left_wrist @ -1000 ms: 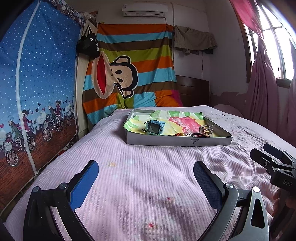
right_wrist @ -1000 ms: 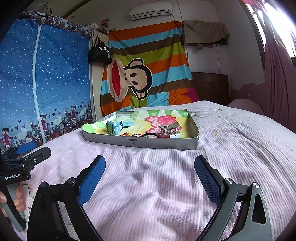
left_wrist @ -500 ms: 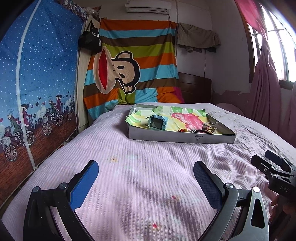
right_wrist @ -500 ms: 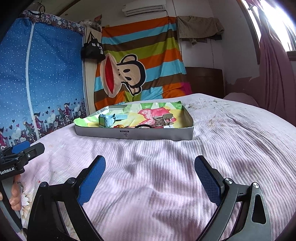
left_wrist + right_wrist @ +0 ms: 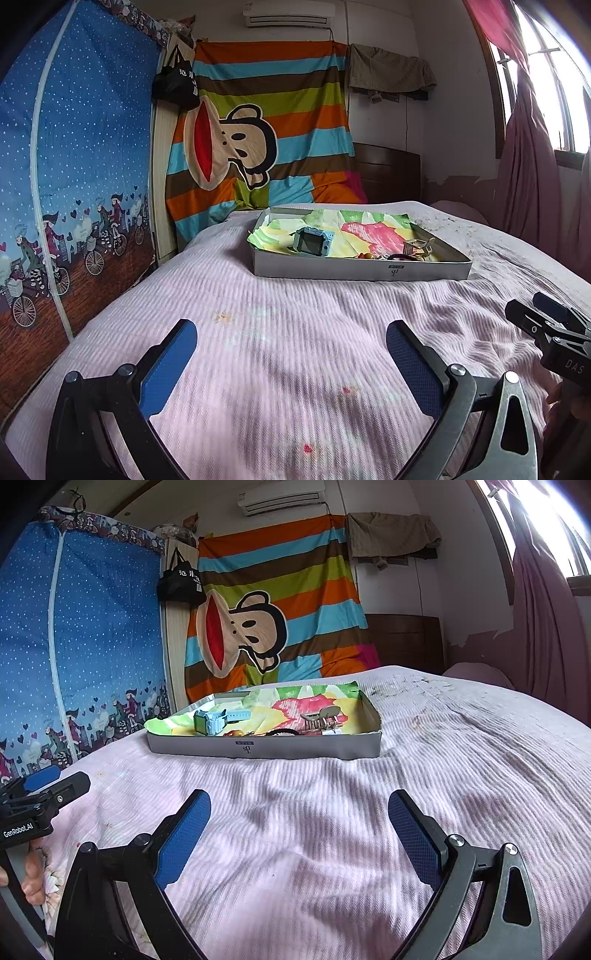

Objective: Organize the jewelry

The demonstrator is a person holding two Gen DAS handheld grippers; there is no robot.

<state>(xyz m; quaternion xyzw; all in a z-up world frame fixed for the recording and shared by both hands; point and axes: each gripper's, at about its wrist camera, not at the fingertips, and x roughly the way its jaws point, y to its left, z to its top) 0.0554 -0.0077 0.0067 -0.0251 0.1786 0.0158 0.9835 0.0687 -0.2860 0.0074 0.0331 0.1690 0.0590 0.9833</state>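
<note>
my two claws over the pink bed

both my left claw and right claw are wide apart, holding nothing. the blue plastic watch lies in the flat grey box; go slow there.

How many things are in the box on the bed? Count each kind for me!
Blue watch: 1
Tan hair claw clip: 1
Black hair band: 1
Small orange-red piece, too small to tell what it is: 1
Colourful cloth lining the box: 1
Total: 5 that I can make out; the box wall may hide more.
</note>
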